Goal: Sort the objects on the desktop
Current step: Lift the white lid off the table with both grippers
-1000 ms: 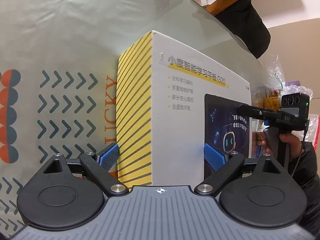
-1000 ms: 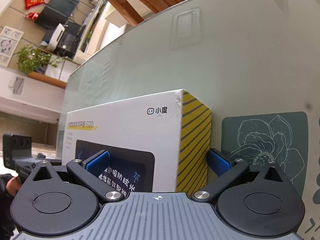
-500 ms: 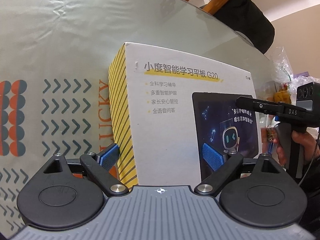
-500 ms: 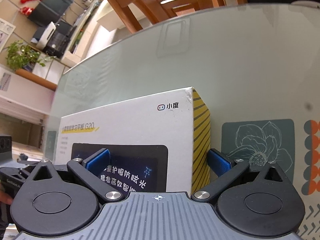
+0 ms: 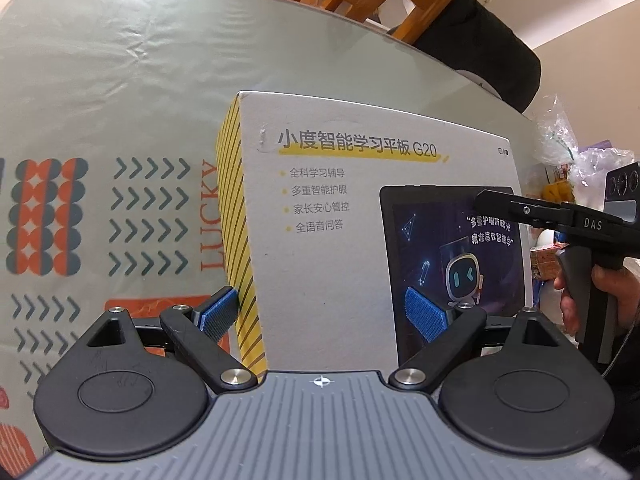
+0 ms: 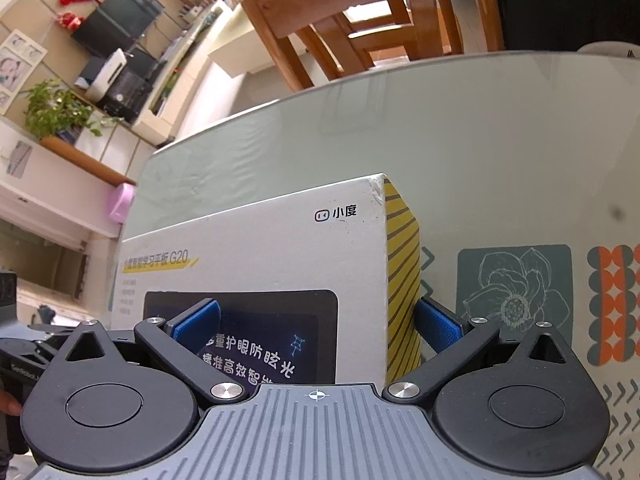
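A white tablet box (image 5: 340, 240) with yellow striped sides and a printed tablet picture is held over the table. My left gripper (image 5: 320, 316) is shut on the box's left end, one blue pad on the striped side, one on the white face. My right gripper (image 6: 316, 324) is shut on the box (image 6: 260, 260) at its right end in the same way. The right gripper's black body also shows in the left wrist view (image 5: 560, 224), with the hand that holds it.
The glass table (image 5: 120, 80) carries a patterned mat with "LUCKY" lettering (image 5: 100, 216). Plastic bags and snack packs (image 5: 568, 168) lie at the right edge. Wooden chairs (image 6: 360, 32) stand beyond the far edge, one draped with a dark garment (image 5: 492, 56).
The box has turned with both grippers, so its white printed face shows more in the left wrist view. The far table edge and chairs have come further into both views.
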The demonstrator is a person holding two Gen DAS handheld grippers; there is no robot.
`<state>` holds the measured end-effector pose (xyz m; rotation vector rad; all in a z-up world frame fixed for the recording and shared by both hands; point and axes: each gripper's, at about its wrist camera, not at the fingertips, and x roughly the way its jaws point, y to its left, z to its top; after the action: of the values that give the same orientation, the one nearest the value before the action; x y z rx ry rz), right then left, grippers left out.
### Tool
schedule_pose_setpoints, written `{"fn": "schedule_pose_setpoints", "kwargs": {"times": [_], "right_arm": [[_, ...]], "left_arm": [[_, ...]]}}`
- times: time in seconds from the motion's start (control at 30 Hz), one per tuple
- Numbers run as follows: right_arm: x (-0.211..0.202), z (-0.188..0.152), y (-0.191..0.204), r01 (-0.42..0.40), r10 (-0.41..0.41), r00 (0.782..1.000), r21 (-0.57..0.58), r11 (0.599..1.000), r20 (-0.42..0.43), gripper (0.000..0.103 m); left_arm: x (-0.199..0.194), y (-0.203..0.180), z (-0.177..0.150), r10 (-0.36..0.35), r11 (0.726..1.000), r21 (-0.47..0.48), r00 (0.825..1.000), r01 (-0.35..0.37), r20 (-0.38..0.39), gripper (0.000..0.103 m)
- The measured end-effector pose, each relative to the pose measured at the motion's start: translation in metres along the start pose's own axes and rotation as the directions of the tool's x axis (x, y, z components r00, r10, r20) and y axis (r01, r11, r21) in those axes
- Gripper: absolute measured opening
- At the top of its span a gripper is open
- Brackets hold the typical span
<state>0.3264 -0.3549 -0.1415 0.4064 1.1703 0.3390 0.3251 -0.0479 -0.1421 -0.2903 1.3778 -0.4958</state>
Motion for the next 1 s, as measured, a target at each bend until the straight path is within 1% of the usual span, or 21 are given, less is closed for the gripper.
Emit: {"fn": "schedule_pose_setpoints", "kwargs": {"times": [0.17, 0.33, 0.57, 0.73, 1.0], "right_arm": [[-0.014, -0.005, 0.013, 0.0, 0.0, 1.0, -0.014, 1.0, 0.023, 0.103], [-0.035, -0.022, 0.021, -0.006, 0.007, 0.999, -0.016, 1.0, 0.044, 0.103], [-0.053, -0.051, 0.044, -0.018, 0.02, 0.998, -0.044, 0.999, 0.054, 0.103], [-0.063, -0.076, 0.061, -0.02, 0.023, 0.999, -0.067, 0.998, 0.045, 0.103], [-0.074, -0.13, 0.083, -0.013, 0.015, 1.0, -0.078, 0.997, 0.027, 0.103]], "left_arm": [[-0.019, -0.014, -0.012, 0.018, 1.0, 0.002, 0.999, -0.019, 0.035, 0.103], [-0.042, -0.026, -0.032, 0.035, 0.999, 0.003, 0.997, -0.035, 0.068, 0.103], [-0.075, -0.033, -0.075, 0.055, 0.998, -0.026, 0.992, -0.053, 0.11, 0.103], [-0.092, -0.03, -0.111, 0.059, 0.997, -0.056, 0.992, -0.053, 0.112, 0.103], [-0.107, -0.023, -0.173, 0.069, 0.994, -0.09, 0.992, -0.06, 0.107, 0.103]]}}
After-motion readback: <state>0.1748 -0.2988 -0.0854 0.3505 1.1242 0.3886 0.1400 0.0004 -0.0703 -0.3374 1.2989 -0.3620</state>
